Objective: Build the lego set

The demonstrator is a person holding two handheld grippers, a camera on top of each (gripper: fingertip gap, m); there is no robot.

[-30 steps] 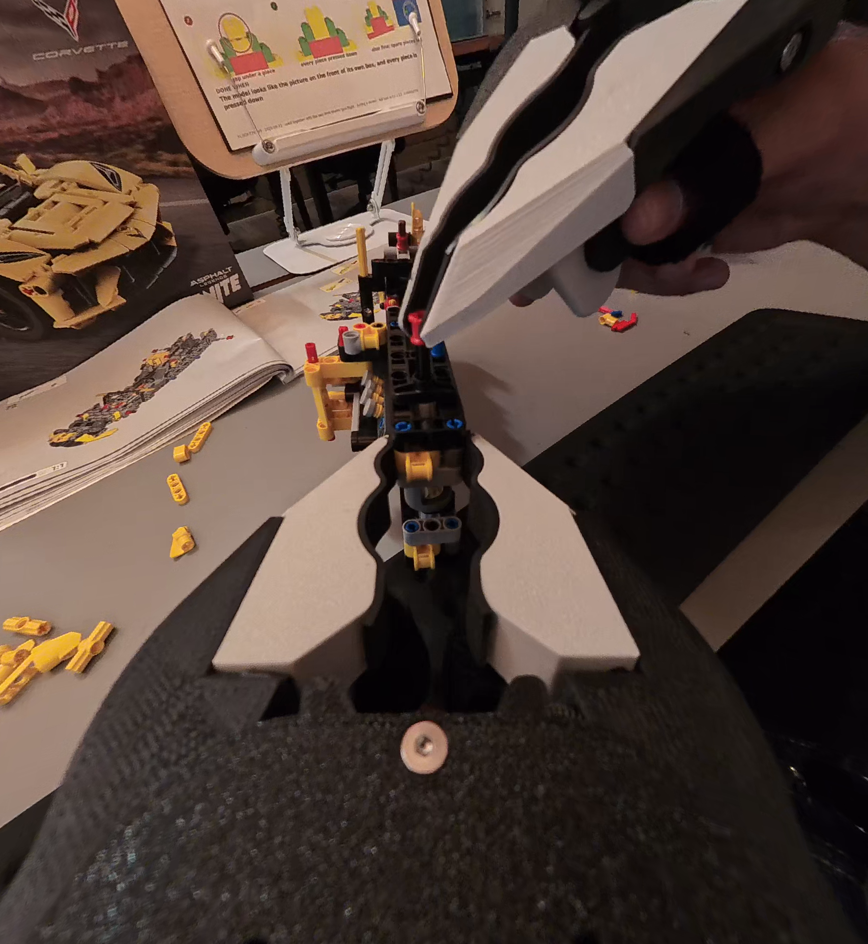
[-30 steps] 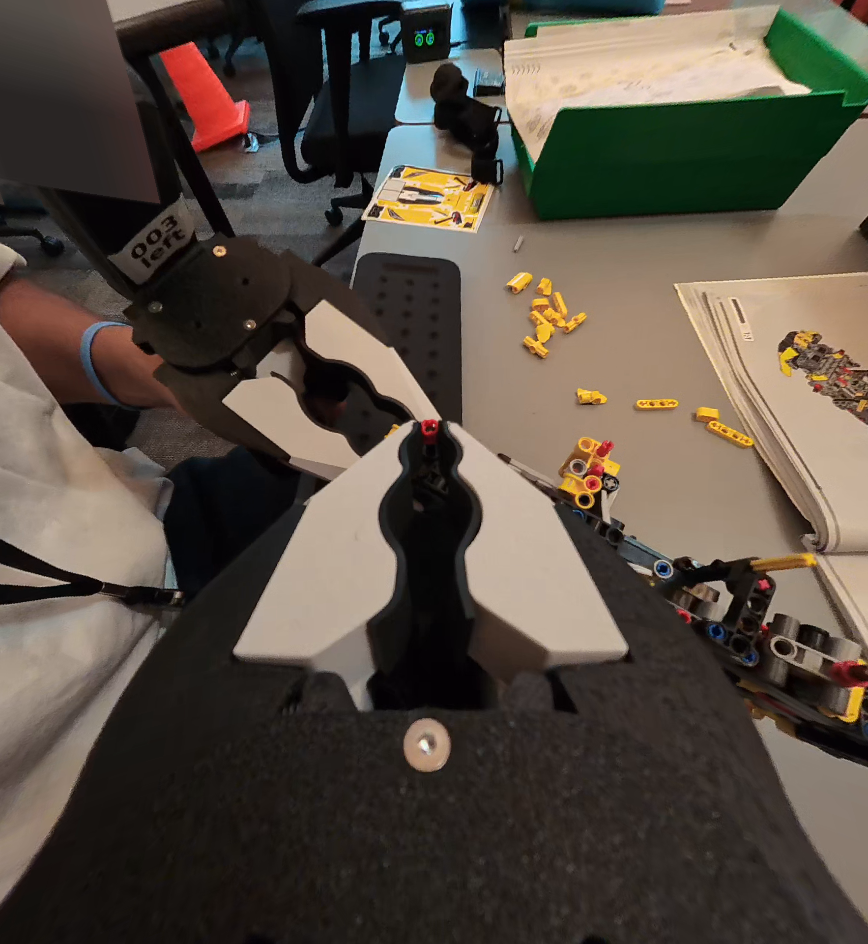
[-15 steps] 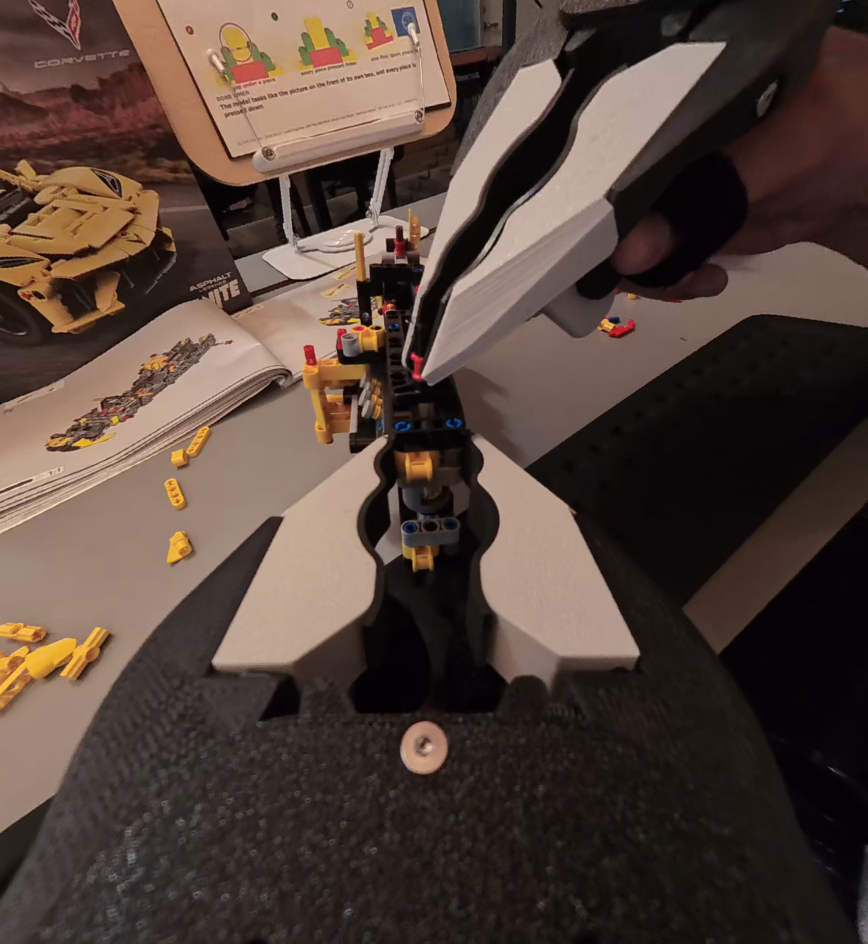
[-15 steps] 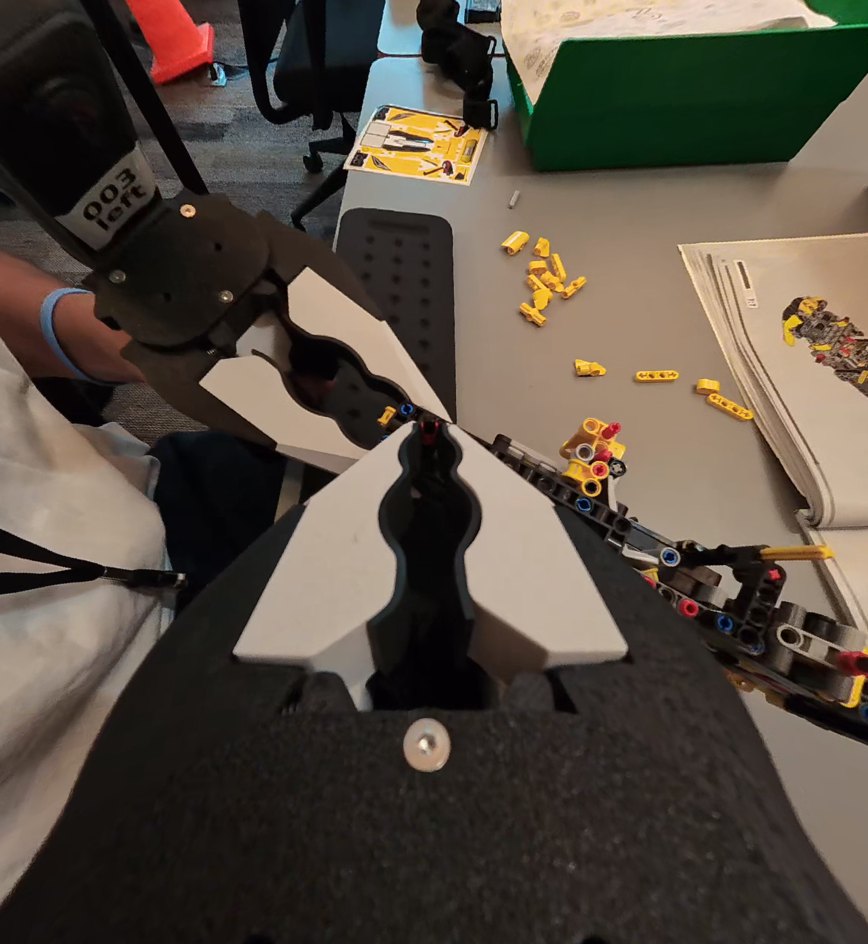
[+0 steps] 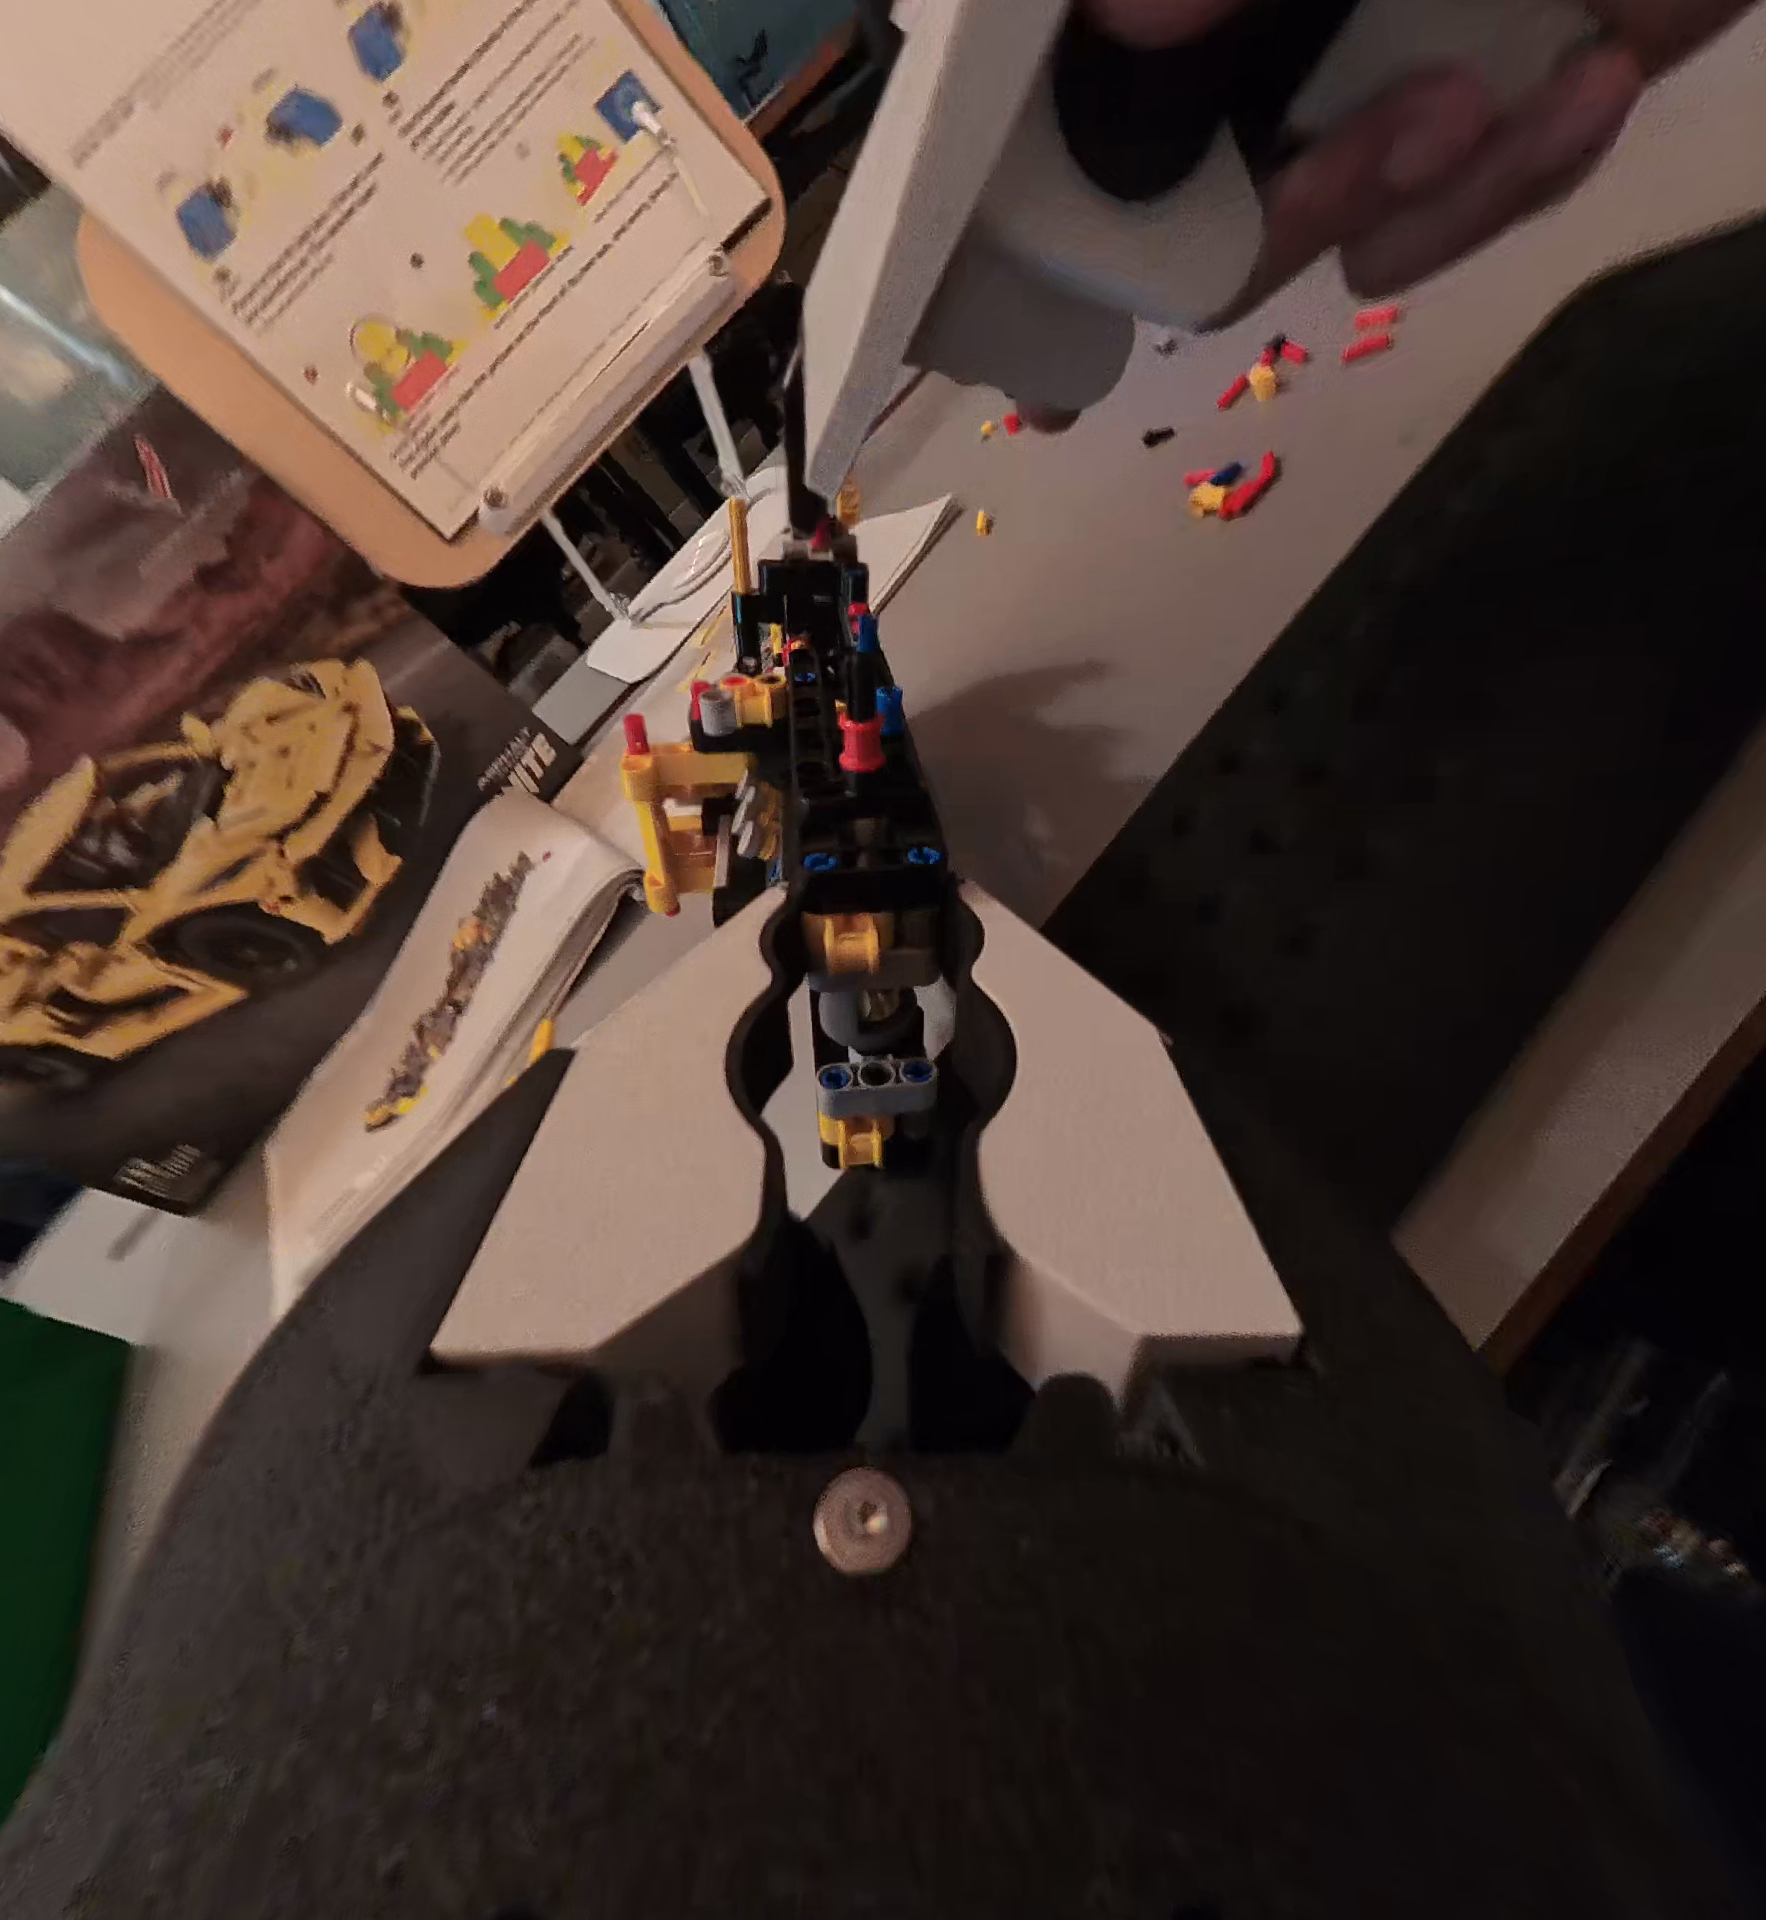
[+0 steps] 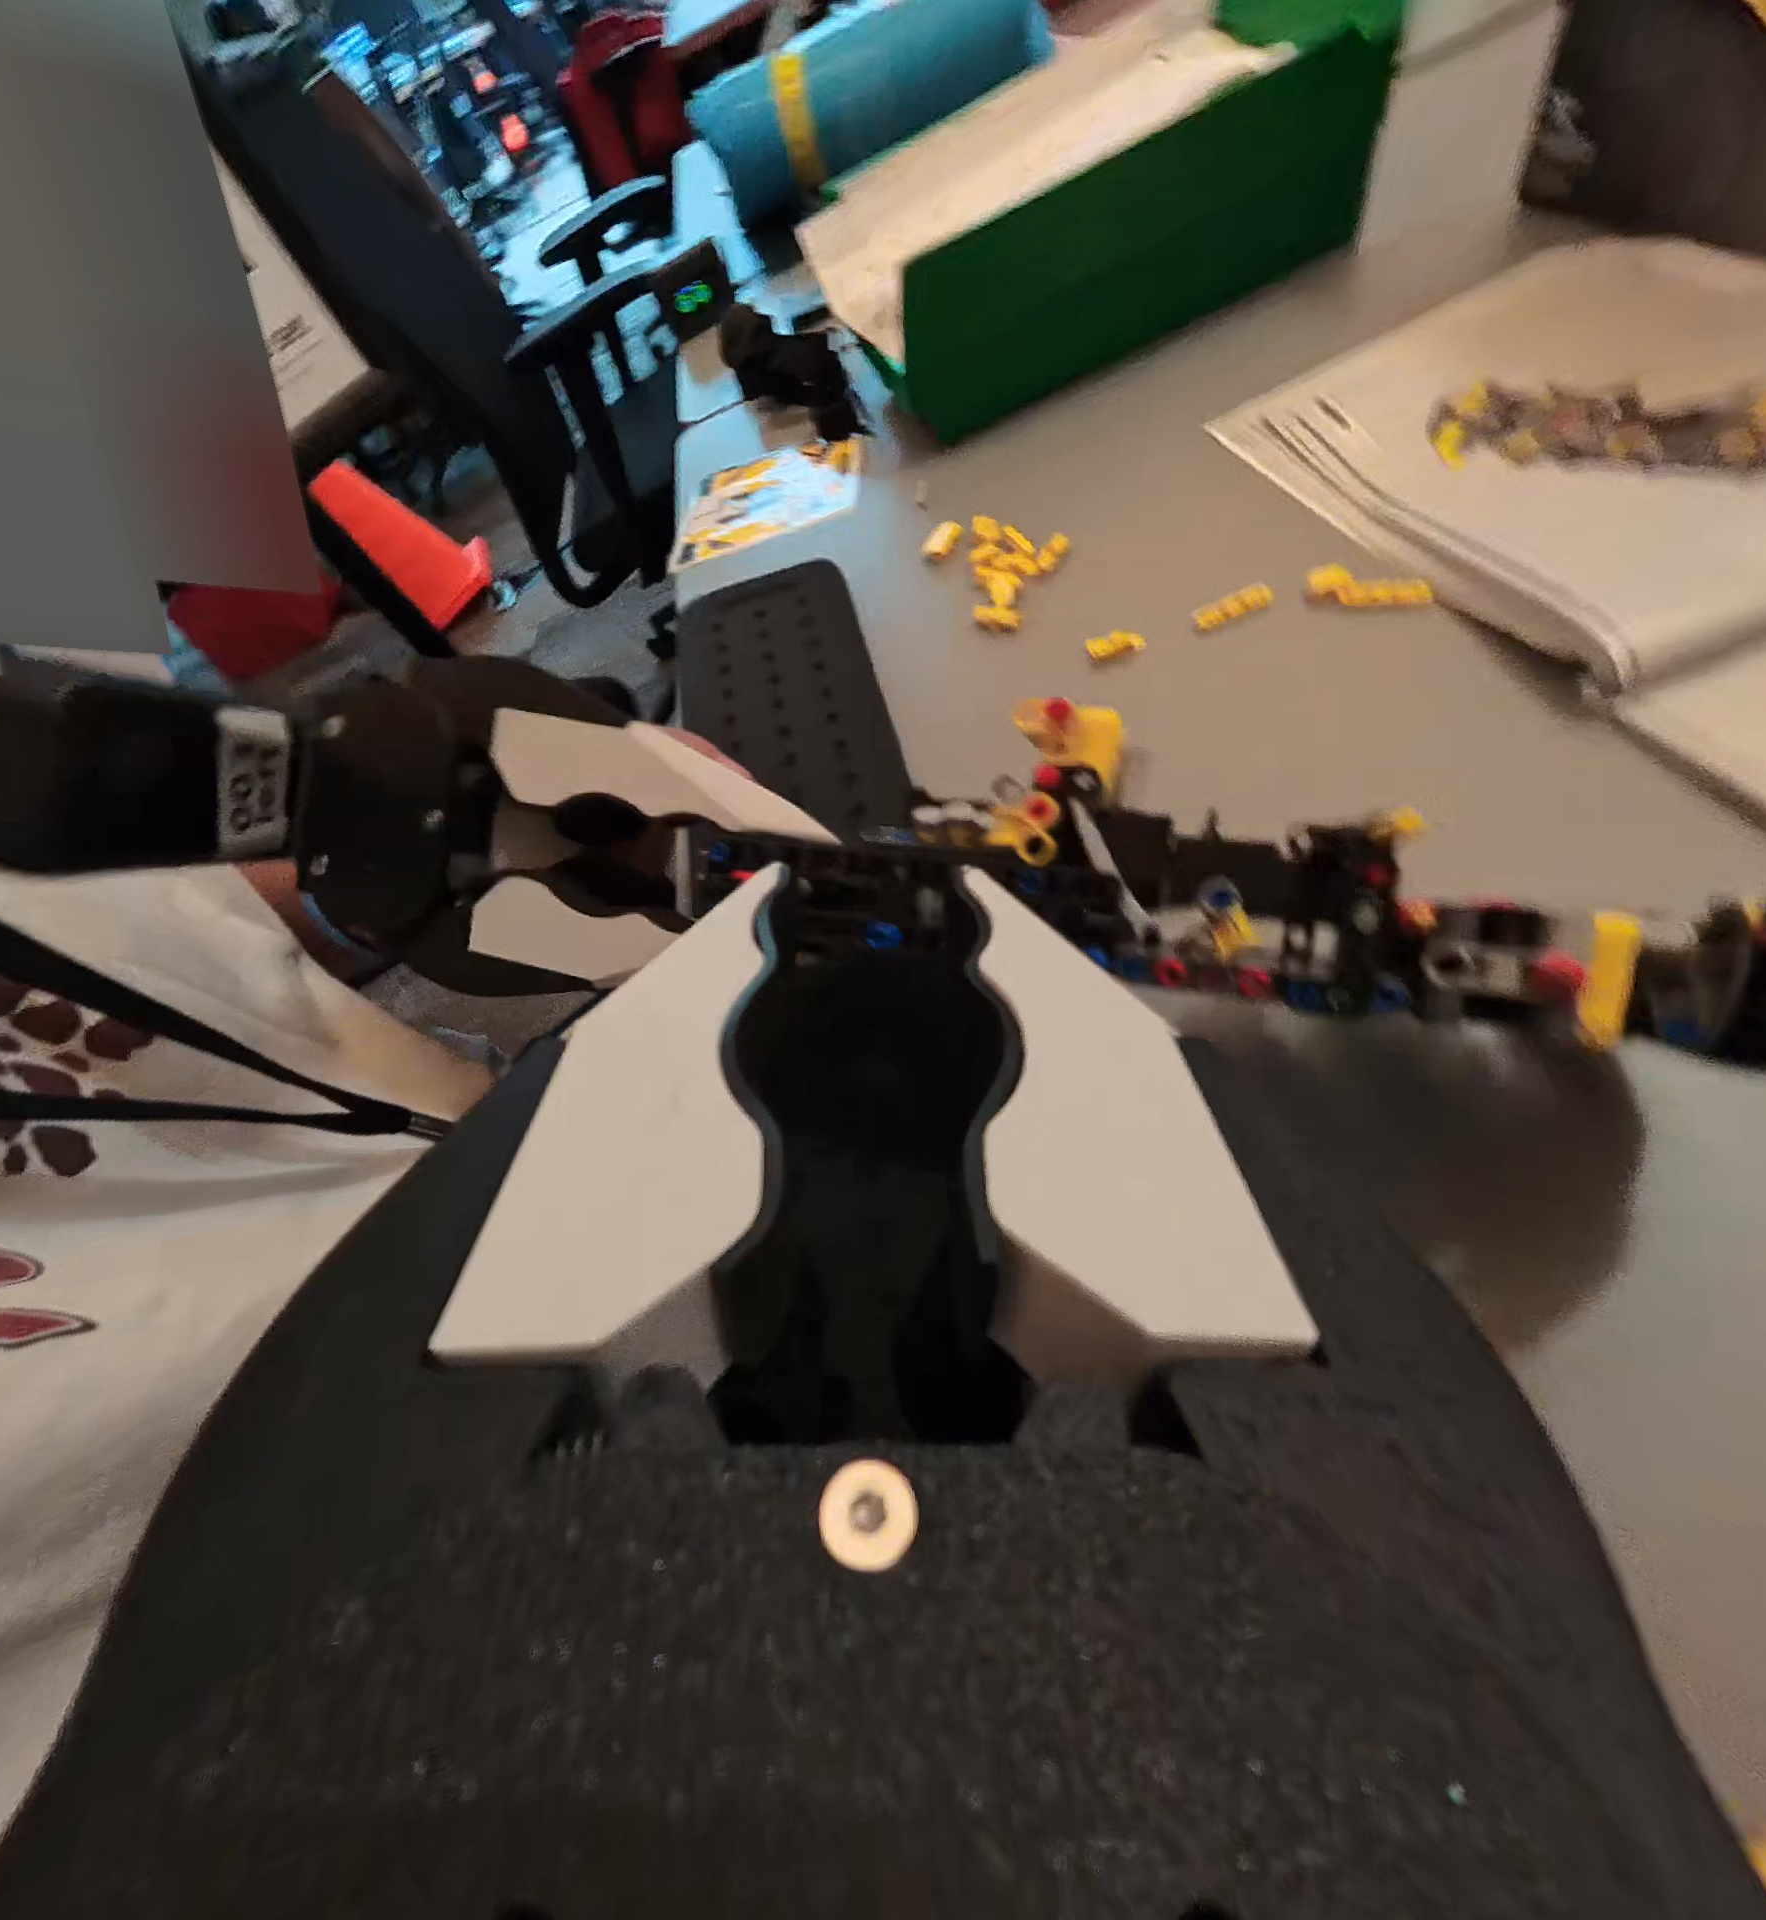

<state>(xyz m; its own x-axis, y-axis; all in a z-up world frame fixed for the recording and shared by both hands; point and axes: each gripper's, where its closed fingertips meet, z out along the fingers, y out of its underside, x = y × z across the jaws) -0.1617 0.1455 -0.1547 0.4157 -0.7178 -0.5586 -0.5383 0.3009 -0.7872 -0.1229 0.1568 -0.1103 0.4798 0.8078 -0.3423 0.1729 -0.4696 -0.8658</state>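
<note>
A long black and yellow lego chassis (image 5: 863, 831) is held by its near end in my left gripper (image 5: 868, 914), which is shut on it and keeps it off the table. A red pin on a black axle (image 5: 858, 743) stands on top of the chassis. A finger (image 5: 879, 260) of my right gripper hangs above the far end, clear of the pin. In the right wrist view my right gripper (image 6: 871, 883) is open and empty, just in front of the chassis (image 6: 1326, 914). My left gripper (image 6: 713, 868) clamps the chassis's left end there.
An open instruction booklet (image 6: 1585, 499) and the set's box with a yellow car picture (image 5: 183, 748) lie on the grey table. A clipboard stand (image 5: 422, 239), a green bin (image 6: 1118, 249), a black mat (image 6: 785, 675), loose yellow pieces (image 6: 1004, 561) and red pieces (image 5: 1232, 488) are around. The gap from one gripper's tips to the other's is roughly 7 centimeters.
My right gripper let go of the red pin, which stays on the chassis, opened and drew back. My left gripper rolled and shifted with the chassis.
</note>
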